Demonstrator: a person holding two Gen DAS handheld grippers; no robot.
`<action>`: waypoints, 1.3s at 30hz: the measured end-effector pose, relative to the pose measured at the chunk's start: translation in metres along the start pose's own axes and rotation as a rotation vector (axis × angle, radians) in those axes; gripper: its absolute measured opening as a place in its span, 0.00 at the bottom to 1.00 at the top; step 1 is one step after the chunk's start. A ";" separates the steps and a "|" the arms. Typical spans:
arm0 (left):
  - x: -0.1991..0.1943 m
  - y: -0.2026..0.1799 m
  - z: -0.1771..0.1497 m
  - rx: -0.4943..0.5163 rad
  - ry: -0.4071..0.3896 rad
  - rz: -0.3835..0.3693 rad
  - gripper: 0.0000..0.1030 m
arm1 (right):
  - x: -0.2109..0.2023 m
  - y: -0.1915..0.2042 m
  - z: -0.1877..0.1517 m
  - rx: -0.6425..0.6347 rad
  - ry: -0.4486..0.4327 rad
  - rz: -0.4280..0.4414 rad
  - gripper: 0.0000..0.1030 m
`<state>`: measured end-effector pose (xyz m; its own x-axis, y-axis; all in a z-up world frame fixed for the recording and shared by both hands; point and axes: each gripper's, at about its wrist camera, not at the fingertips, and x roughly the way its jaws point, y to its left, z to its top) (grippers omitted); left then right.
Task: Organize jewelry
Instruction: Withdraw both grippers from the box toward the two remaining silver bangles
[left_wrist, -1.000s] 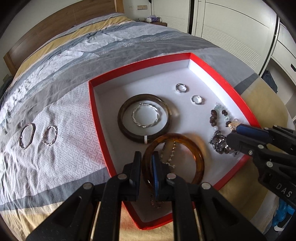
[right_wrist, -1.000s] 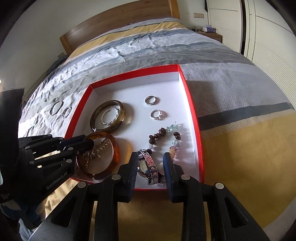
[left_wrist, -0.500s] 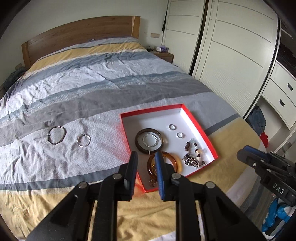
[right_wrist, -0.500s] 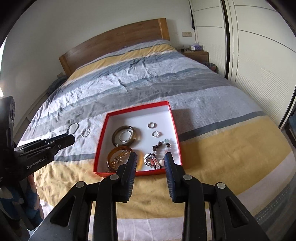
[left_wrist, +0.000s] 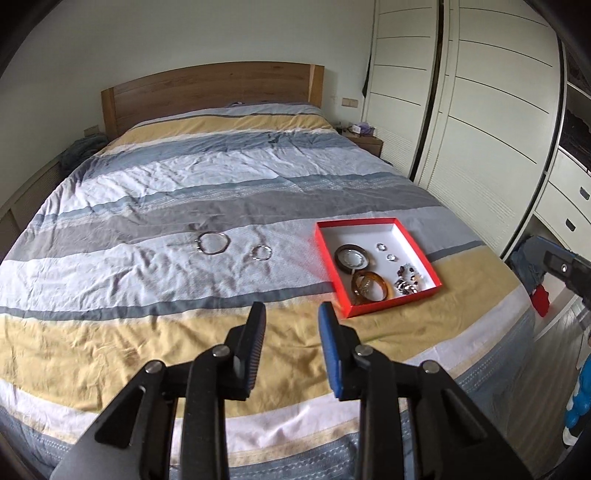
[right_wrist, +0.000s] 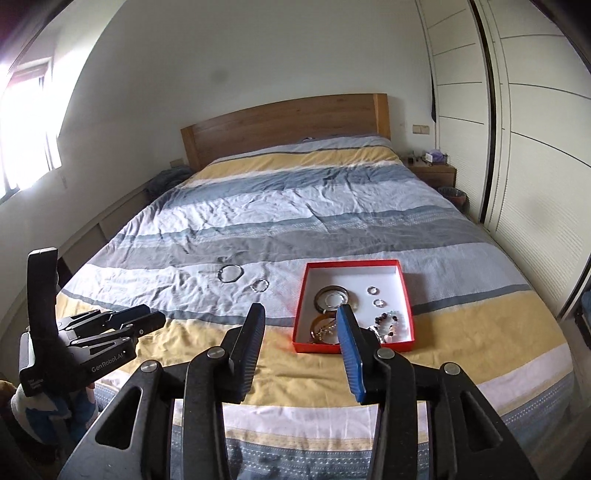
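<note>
A red box (left_wrist: 325, 254) (right_wrist: 405, 291) with a white inside lies on the striped bed. It holds a dark bangle (left_wrist: 351, 257) (right_wrist: 331, 297), an amber bangle (left_wrist: 370, 284), two small rings (left_wrist: 380, 246) (right_wrist: 372, 290), beads and a watch (left_wrist: 406, 287). Two silver bracelets lie on the cover left of the box, a large one (left_wrist: 212, 242) (right_wrist: 231, 274) and a small one (left_wrist: 261, 253) (right_wrist: 259, 284). My left gripper (left_wrist: 291, 314) is open and empty, far back from the box. My right gripper (right_wrist: 301, 314) is open and empty, also far back.
The bed has a wooden headboard (left_wrist: 207, 88). White wardrobes (left_wrist: 461, 110) stand along the right side, with a nightstand (right_wrist: 432, 173) beyond. A window (right_wrist: 26, 122) is on the left wall. The left gripper also shows in the right wrist view (right_wrist: 147, 321).
Both grippers pulled far back and up from the box. The left one let go of the amber bangle, which now lies in the box; both opened wider.
</note>
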<state>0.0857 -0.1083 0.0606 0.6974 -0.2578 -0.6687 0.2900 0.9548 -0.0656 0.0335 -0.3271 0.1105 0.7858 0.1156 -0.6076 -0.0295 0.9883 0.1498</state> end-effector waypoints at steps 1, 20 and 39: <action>-0.007 0.009 -0.003 -0.010 -0.006 0.016 0.28 | -0.001 0.006 0.000 -0.008 0.000 0.010 0.39; 0.072 0.146 0.018 -0.203 0.091 0.136 0.28 | 0.150 0.085 0.033 -0.164 0.173 0.159 0.44; 0.280 0.177 0.060 -0.275 0.199 0.064 0.28 | 0.377 0.077 0.012 -0.035 0.354 0.152 0.51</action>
<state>0.3713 -0.0205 -0.0939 0.5593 -0.1877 -0.8075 0.0435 0.9793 -0.1975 0.3350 -0.2085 -0.0974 0.5091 0.2820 -0.8132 -0.1550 0.9594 0.2357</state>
